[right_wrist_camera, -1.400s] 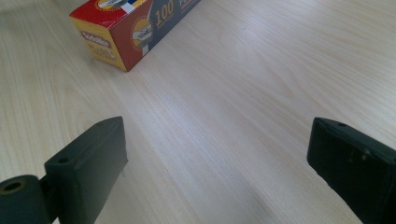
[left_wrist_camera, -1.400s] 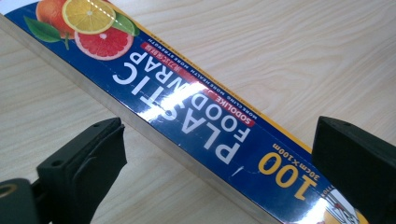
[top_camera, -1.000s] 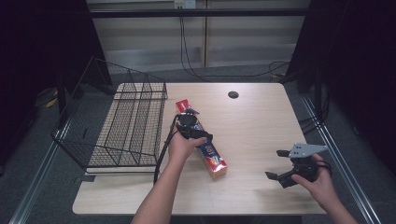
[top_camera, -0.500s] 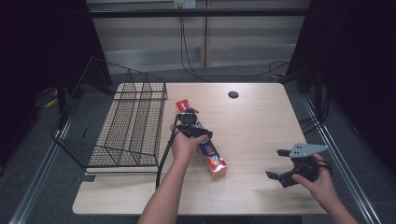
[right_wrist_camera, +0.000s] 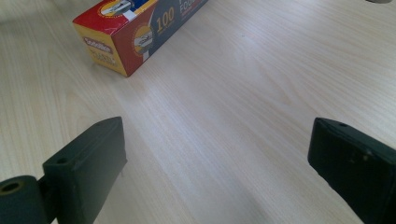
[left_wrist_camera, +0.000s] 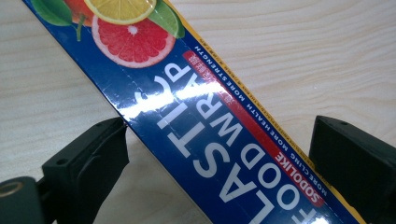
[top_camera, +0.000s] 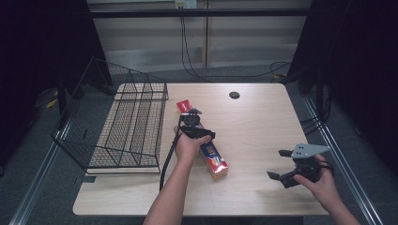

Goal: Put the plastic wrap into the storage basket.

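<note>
— What sort of room am I working in here?

— A lab or test room, as far as I can see. I've got one bare wooden table point(top_camera: 263, 122) with a cable hole point(top_camera: 234, 95) in its top, dark curtains point(top_camera: 42, 51) hung on both sides, and grey carpet point(top_camera: 37, 154) underneath.

— Anything homely about it?

— No. Loose cables point(top_camera: 192, 56) run down a plain panelled wall point(top_camera: 244, 37) behind the table, with a socket point(top_camera: 185, 4) above.

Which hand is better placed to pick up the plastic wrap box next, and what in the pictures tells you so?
Left, probably. The left gripper hangs over the plastic wrap box, its jaws straddling it and just closing in, not yet clamped. The right gripper sits open above bare table, apart from the box.
</note>
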The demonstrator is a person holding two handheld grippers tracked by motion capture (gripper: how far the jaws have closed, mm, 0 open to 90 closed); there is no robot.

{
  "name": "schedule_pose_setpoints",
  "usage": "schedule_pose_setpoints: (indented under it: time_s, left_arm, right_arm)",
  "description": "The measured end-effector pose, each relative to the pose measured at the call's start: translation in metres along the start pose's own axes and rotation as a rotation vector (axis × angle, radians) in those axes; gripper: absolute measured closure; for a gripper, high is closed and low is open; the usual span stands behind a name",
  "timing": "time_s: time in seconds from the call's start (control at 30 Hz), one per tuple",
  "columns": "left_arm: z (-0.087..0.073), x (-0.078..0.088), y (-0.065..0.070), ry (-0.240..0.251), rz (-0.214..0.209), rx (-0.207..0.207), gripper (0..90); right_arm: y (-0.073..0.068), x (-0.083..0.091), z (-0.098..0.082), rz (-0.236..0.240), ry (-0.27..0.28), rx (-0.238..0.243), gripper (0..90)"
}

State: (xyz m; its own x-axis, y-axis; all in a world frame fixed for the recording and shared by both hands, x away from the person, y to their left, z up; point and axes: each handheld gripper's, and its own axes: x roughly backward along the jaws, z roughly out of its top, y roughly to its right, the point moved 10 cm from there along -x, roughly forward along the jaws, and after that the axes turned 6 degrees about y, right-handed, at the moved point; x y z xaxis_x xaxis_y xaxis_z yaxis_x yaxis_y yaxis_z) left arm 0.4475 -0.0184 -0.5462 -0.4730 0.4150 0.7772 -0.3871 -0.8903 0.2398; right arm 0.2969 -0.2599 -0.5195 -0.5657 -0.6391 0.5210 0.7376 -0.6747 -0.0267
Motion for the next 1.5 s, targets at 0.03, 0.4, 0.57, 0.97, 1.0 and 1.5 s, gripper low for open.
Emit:
schedule_pose_setpoints:
  time_s: [0.03, 0.4, 0.57, 0.97, 1.0, 1.5]
  left_arm:
    - [-0.001, -0.001, 0.0, 0.001, -0.003, 0.009, 5.1]
    - [-0.004, 0.002, 0.002, -0.039, 0.013, 0.129, 15.0]
    - [-0.006, 0.01, 0.001, -0.079, 0.027, 0.133, 22.7]
    - [-0.007, 0.022, -0.008, -0.122, 0.063, 0.101, 36.8]
    - [-0.006, 0.02, -0.009, -0.105, 0.071, 0.088, 36.1]
    - [0.005, 0.0, -0.016, -0.146, 0.11, 0.12, 38.5]
  right_arm:
    - [0.0, 0.0, 0.0, -0.003, 0.0, -0.002, 4.2]
    - [0.001, 0.001, 0.001, -0.004, 0.008, 0.0, 4.2]
    - [0.001, 0.002, 0.002, -0.007, 0.01, -0.002, 4.1]
    - [0.0, 0.0, 0.003, -0.009, 0.01, -0.001, 3.9]
    - [0.0, 0.0, 0.002, -0.006, 0.007, 0.002, 3.9]
    - [0.002, 0.0, 0.001, 0.0, 0.006, 0.0, 3.8]
